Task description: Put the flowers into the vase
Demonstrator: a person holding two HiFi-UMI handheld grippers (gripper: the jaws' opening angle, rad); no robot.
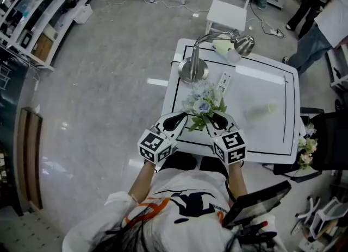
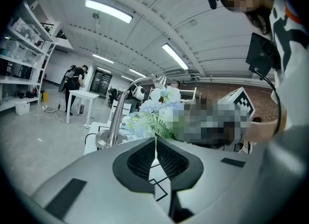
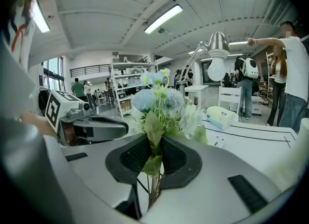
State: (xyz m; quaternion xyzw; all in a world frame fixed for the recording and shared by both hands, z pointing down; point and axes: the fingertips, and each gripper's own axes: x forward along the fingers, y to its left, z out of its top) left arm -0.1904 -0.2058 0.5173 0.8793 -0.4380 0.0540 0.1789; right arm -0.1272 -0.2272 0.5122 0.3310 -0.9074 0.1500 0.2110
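Near edge: the left tool [image 1: 176, 119] and right tool [image 1: 216, 119] sit side by side over the surface's [image 1: 261, 134] near rim, tips pointing inward.
Border: a thin black line [image 1: 285, 104] runs just inside the rim of the surface on all sides.
Open room: the widest bare stretch lies right of the flowers [image 3: 157, 100], between them and a pale cylinder [image 1: 271, 107] that stands apart from everything else.
Crowded side: the lamp [image 1: 193, 69] stands just beyond the blooms, with its round base near the far left corner and its arm arching right to the shade.
Right tool: its jaws are clamped on the flower stems, with a leaf pressed between the ribbed black pads and the blooms rising above them.
Left tool: its jaws are together, just beside the bunch's lower leaves. A thin green sliver shows along the seam, and I cannot tell whether it is pinched.
Flowers: pale blue and white heads with green leaves and thin stems, over the near middle of the surface.
Materials: both tools have smooth grey shells, the lamp is polished metal, and the surface is glossy white.
Right rim: a second bunch [image 1: 306, 149] of pale blooms sits at the surface's right edge.
Room: grey speckled floor [image 1: 109, 82], shelving [image 1: 38, 12] along the left wall, a white chair [image 1: 232, 1] beyond the far edge, and people [image 1: 321, 23] standing at the far right.
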